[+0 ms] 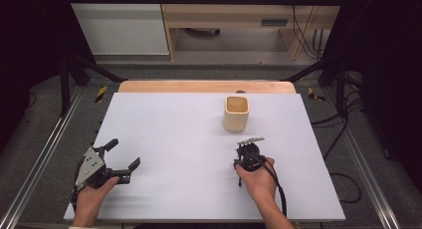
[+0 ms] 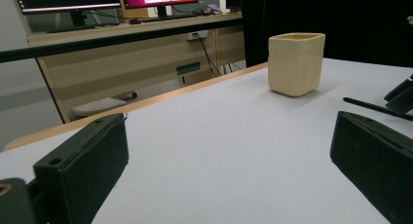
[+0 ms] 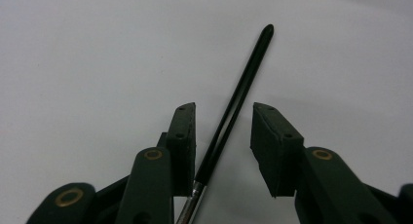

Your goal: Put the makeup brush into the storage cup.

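Two jaws of your right gripper (image 3: pixel 221 124) straddle the thin black pen (image 3: pixel 234 107) ungripped, near the cream square cup (image 1: pixel 236 113); off-centre closing could flick it away.

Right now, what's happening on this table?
A person holds a gripper in each hand at a white table. The right gripper points down over a thin black pen that lies between its jaws, not yet clamped. The left gripper rests open on the table, holding nothing. A cream square cup stands upright farther back.
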Demonstrator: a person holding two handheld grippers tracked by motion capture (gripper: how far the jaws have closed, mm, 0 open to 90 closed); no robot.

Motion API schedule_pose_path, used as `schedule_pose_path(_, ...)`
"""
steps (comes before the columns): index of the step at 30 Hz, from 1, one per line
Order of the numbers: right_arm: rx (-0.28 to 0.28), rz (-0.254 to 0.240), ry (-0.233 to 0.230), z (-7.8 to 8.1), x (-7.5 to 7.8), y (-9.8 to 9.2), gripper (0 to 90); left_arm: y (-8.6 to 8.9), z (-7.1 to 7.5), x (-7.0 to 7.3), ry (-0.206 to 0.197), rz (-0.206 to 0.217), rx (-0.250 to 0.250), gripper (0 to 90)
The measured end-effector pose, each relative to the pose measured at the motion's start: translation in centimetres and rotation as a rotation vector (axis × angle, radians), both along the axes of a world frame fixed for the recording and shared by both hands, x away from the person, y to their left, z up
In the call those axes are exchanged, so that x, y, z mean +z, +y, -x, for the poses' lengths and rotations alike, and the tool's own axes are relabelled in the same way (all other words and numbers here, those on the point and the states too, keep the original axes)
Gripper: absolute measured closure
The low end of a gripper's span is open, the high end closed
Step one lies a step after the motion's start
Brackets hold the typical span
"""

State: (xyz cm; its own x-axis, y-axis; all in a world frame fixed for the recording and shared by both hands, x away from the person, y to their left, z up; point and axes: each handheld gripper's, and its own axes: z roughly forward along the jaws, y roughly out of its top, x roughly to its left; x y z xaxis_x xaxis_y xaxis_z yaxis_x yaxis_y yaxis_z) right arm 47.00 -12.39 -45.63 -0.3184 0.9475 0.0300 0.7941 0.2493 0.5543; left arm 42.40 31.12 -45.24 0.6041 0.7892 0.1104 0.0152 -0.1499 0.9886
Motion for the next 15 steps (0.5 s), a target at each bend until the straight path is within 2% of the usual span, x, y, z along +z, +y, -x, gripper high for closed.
schedule_pose_path(15, -0.011, -0.005, 0.017, 0.1, -0.11, 0.28, 68.9, -0.03, 0.04, 0.04, -0.001, -0.003, -0.003, 0.4)
